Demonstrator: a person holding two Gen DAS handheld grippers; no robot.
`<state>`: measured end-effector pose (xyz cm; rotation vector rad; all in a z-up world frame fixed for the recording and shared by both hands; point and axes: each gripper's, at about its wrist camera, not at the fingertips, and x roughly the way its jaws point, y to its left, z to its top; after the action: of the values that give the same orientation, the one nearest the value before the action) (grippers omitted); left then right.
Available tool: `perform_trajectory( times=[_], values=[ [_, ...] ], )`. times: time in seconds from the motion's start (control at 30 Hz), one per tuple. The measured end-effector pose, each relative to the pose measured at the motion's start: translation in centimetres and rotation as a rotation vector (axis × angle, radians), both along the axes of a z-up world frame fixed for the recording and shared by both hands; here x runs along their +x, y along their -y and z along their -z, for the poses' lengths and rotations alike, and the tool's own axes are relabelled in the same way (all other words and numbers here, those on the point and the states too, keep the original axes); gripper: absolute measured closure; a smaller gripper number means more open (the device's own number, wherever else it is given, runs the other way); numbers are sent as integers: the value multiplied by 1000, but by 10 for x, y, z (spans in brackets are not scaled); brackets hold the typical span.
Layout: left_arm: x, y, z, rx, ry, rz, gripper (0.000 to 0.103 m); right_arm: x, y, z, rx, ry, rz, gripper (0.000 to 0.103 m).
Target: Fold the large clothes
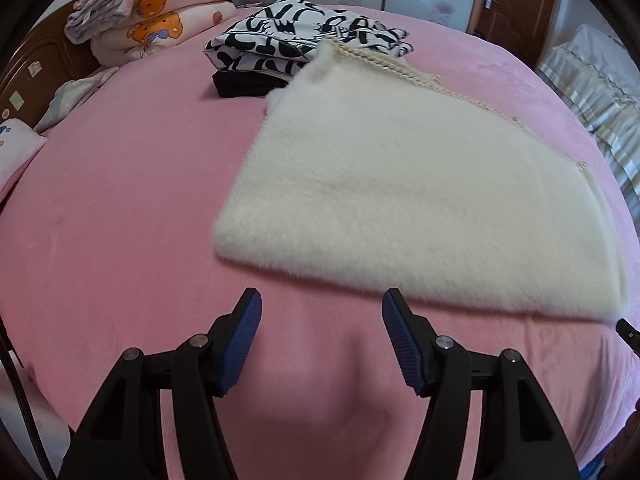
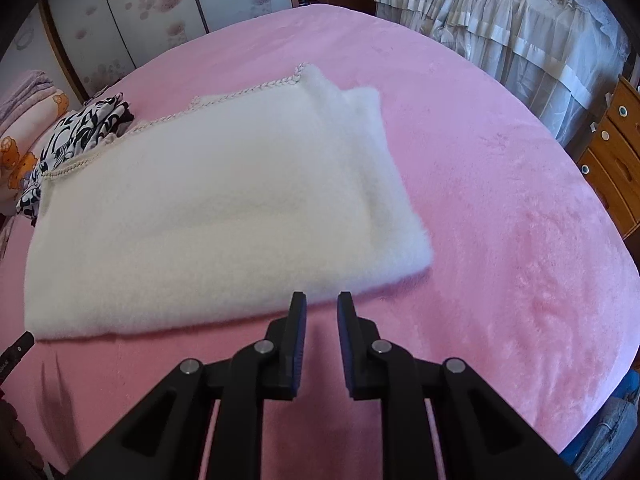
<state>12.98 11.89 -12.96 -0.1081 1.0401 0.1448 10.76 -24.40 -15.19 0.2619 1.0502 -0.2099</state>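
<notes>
Writing: the black-and-white printed folded cloth (image 1: pixel 304 38) carries large letter-like marks, but no word is readable.
Garment: the cream fluffy folded garment (image 1: pixel 404 200) lies flat on the pink plush bed cover (image 1: pixel 120 208); its braided trim edge (image 1: pixel 384 62) touches the printed cloth.
Axis: in the right view the long side runs from the near left toward the far right.
Edges: bare pink cover lies beside the near and right edges.
Left gripper (image 1: pixel 322 308): fingers wide apart, holding nothing, just before the near edge.
Right gripper (image 2: pixel 321 307): fingers with a narrow gap, holding nothing, at the near edge.

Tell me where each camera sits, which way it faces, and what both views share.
Left wrist: on the left tongs, open, low over the pink bed, facing the white fluffy garment's near-left edge.
Right wrist: on the right tongs, narrowly open, facing the garment's near-right corner.
Shared: the garment, bed and black-and-white folded clothes; each view catches a bit of the other tongs.
</notes>
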Motion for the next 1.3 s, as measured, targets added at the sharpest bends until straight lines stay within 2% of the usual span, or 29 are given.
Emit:
perform_trajectory(
  times=[0.13,0.4,0.53,0.57,0.63,0.67,0.83,0.97,1.3],
  values=[
    [-22,4,-14,-33,2,28,42,-18,-25,-8,15,-2,-55,88],
    [-49,9,-35,-169,9,76,42,-45,-75,-36,27,41,-178,87],
    [-56,11,-40,-235,24,97,34,-52,-99,-54,21,86,-236,86],
    [-57,11,-41,-250,27,97,34,-53,-104,-58,16,100,-245,85],
    [-56,11,-40,-285,30,93,34,-56,-111,-67,2,136,-255,70],
    [-56,11,-38,-312,31,92,34,-57,-116,-71,-5,154,-258,68],
    [-50,11,-19,-420,31,96,32,-49,-136,-79,-64,212,-275,65],
    [-34,3,15,-531,14,77,30,-37,-146,-78,-60,238,-259,65],
    [14,-20,76,-685,43,-4,30,-2,-166,-59,-99,200,-272,65]
  ],
)
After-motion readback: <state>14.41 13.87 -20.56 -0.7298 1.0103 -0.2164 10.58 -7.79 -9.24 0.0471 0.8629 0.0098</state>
